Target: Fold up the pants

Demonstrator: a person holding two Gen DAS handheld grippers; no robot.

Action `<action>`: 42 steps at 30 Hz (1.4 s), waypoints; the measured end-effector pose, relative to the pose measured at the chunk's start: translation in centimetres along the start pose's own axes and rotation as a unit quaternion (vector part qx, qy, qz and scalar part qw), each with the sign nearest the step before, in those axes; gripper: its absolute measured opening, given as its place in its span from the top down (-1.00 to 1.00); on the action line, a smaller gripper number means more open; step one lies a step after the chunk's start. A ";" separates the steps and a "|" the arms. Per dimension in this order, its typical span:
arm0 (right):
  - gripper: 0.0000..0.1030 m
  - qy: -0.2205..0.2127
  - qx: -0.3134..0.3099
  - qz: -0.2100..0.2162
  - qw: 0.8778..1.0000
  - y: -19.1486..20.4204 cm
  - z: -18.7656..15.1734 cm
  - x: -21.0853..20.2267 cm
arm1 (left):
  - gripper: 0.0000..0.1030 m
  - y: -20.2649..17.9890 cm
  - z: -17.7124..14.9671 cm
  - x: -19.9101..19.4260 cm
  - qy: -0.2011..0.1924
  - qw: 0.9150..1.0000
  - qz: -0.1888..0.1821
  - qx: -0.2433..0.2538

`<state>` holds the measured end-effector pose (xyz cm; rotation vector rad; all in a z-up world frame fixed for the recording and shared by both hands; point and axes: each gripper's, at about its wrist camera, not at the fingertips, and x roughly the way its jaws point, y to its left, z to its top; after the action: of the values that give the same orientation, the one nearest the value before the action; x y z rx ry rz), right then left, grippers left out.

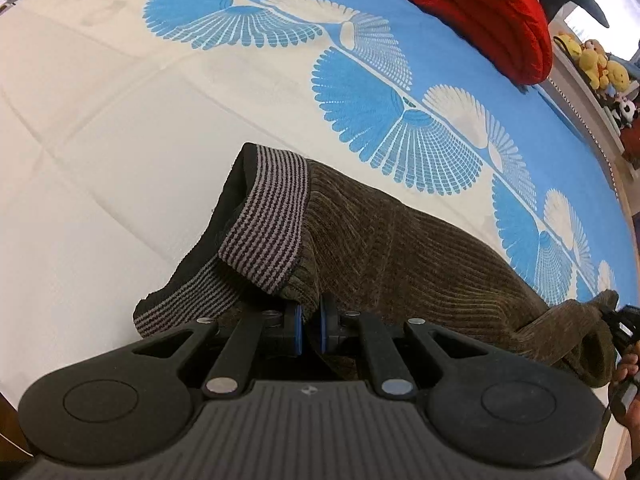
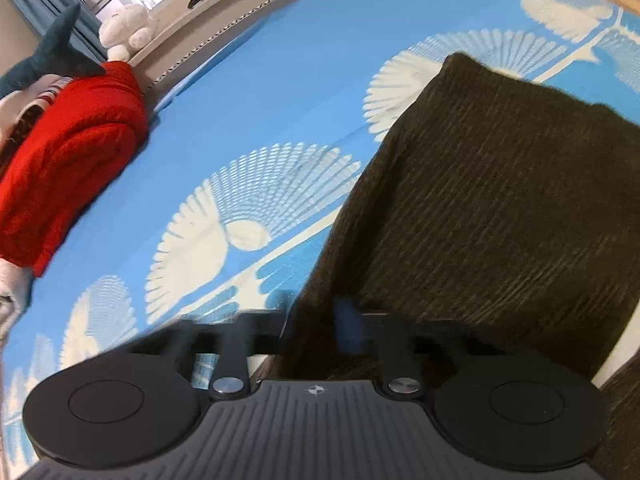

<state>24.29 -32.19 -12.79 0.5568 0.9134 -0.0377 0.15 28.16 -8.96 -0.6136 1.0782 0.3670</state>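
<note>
Brown ribbed corduroy pants (image 1: 400, 240) with a striped knit waistband (image 1: 268, 216) lie on the blue-and-white fan-patterned bedsheet (image 1: 120, 120); left tongs (image 1: 311, 326) and right tongs (image 2: 316, 332) both pinch the fabric.

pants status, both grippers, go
Left gripper shut on pants near striped waistband. Right gripper shut on pants edge, blurred. Red garment far off, nothing in the way.
</note>
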 end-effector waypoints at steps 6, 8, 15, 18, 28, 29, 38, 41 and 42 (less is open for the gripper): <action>0.95 -0.055 -0.037 0.001 0.998 0.2 0.4 -7.8 | 0.87 0.4 0.8 -1.9 -0.026 0.999 -0.030 -0.003; 0.95 -0.080 -0.035 0.003 0.996 -0.3 0.0 -12.2 | 0.89 0.9 0.8 -3.2 -0.040 0.998 -0.041 -0.001; 0.95 -0.045 0.008 -0.054 0.997 -6.7 -9.6 -23.9 | 0.91 4.1 -0.8 -5.0 -0.032 0.999 -0.037 -0.003; 0.95 0.081 0.011 -0.091 0.992 -10.4 -14.2 -22.3 | 0.90 5.5 -1.3 -3.9 0.010 0.999 -0.024 -0.021; 0.28 -0.006 -0.059 -0.090 0.994 -13.2 -9.4 -23.8 | 0.24 5.3 -1.3 -2.4 0.026 0.999 0.004 -0.045; 0.27 -0.016 -0.071 -0.092 0.993 -12.8 -8.7 -23.1 | 0.23 5.1 -1.3 -2.2 0.028 0.999 0.007 -0.044; 0.02 0.029 -0.292 -0.144 0.945 -8.8 -8.3 -13.1 | -0.01 4.3 -1.1 -0.5 0.038 0.998 0.027 -0.038; 0.07 0.036 -0.331 -0.178 0.926 -8.4 -8.5 -11.4 | 0.00 4.7 -0.7 -0.2 0.036 0.997 0.036 -0.051; 0.22 0.030 -0.326 -0.177 0.928 -8.6 -8.2 -11.6 | 0.03 4.8 -0.6 -0.2 0.033 0.997 0.039 -0.055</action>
<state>8.75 -38.05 -11.71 -0.2315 1.0098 -0.0411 -3.07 31.54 -10.35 -0.6866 1.1535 0.4781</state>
